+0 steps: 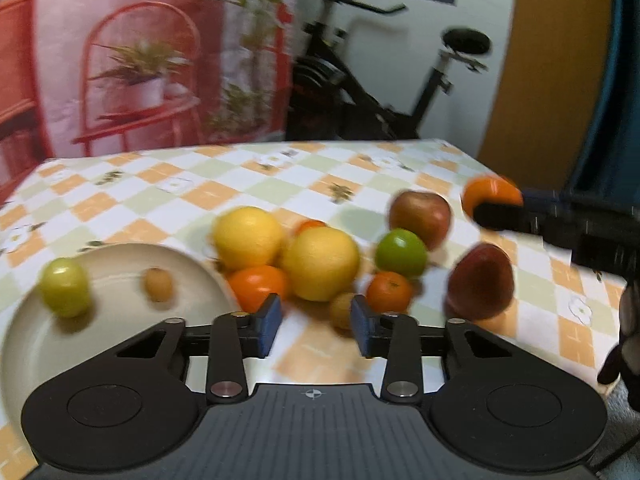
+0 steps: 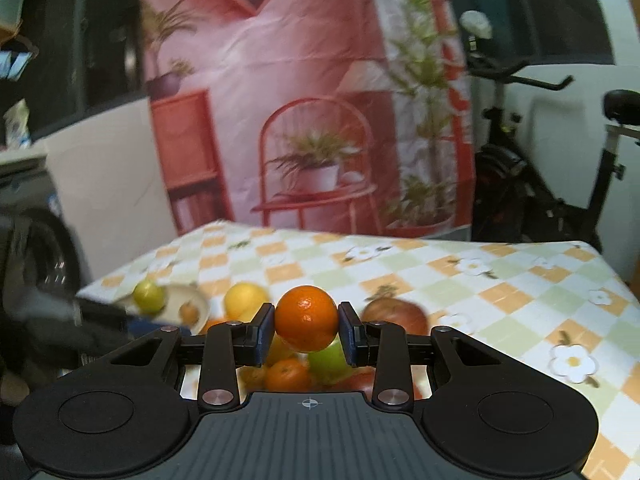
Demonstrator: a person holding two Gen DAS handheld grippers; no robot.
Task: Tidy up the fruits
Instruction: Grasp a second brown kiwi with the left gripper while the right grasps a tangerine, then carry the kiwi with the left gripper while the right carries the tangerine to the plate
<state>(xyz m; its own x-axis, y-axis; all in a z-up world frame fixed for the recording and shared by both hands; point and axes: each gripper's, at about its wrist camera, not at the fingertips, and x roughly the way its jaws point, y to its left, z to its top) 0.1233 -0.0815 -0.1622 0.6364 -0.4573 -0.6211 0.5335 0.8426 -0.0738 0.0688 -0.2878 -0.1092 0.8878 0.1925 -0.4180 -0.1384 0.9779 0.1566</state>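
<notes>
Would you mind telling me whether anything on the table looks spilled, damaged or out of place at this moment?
Nothing looks spilled or damaged. Most fruit sits loose in a cluster on the tablecloth beside the plate, which holds only a green fruit and a small brown one. The right tongs hold an orange in the air.

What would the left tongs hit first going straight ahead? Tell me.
Most likely the small brownish fruit lying just ahead of the left tongs, by their right pad. The big yellow fruit sits right behind it. Blur leaves the depth uncertain.
</notes>
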